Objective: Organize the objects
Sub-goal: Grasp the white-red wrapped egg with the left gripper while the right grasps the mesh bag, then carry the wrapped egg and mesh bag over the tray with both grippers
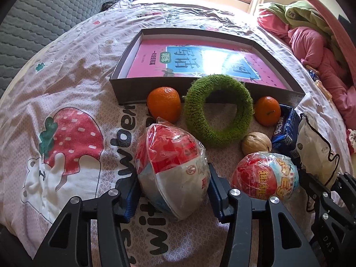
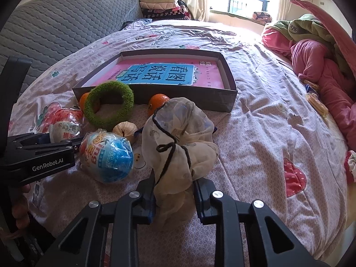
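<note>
Jaws of the left gripper (image 1: 172, 191) clamp a wrapped toy egg (image 1: 172, 166); the right gripper (image 2: 174, 194) pinches a cloth pouch (image 2: 180, 142), hiding the blue packet (image 1: 286, 129). Open bed (image 2: 267, 138) lies at 3 o'clock. Box (image 2: 155, 95) at 12; ring (image 1: 219, 111) covers its wall.

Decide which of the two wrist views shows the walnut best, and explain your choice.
The left wrist view shows it best: the walnut lies whole and unobstructed between the green ring and the red-and-blue toy egg. In the right wrist view the walnut is smaller, its right side hidden behind the drawstring pouch.
</note>
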`<action>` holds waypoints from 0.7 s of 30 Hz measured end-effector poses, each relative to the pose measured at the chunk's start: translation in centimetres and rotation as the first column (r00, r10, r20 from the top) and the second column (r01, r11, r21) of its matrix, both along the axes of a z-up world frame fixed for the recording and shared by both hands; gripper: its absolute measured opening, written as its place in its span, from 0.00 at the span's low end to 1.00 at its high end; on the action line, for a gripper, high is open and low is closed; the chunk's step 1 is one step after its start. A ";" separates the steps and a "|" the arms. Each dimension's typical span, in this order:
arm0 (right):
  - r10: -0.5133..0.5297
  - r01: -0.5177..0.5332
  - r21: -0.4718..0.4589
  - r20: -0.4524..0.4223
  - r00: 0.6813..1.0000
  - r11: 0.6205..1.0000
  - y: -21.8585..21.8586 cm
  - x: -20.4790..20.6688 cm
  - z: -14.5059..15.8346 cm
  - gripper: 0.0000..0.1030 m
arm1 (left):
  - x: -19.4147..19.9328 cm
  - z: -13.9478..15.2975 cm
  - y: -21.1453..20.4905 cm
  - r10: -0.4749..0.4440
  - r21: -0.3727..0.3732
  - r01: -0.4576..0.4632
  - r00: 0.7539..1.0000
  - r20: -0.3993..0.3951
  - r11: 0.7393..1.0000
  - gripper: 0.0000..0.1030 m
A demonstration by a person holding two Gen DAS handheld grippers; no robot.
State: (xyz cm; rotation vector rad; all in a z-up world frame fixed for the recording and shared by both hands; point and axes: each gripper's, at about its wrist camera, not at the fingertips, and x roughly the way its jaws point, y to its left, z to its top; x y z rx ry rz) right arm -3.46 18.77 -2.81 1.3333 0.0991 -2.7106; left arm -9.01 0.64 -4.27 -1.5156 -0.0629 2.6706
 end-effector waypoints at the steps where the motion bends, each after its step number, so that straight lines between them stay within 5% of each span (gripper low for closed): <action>1: 0.002 -0.002 -0.002 -0.002 1.000 1.000 0.0 0.0 0.1 0.26 | 0.1 0.1 0.0 -0.002 0.001 0.002 1.000 -0.004 1.000 0.53; 21: 0.023 -0.027 -0.028 -0.122 0.992 0.999 -0.2 -0.4 5.1 0.24 | 1.5 6.5 0.9 -0.022 -0.060 0.013 0.988 -0.151 0.998 0.53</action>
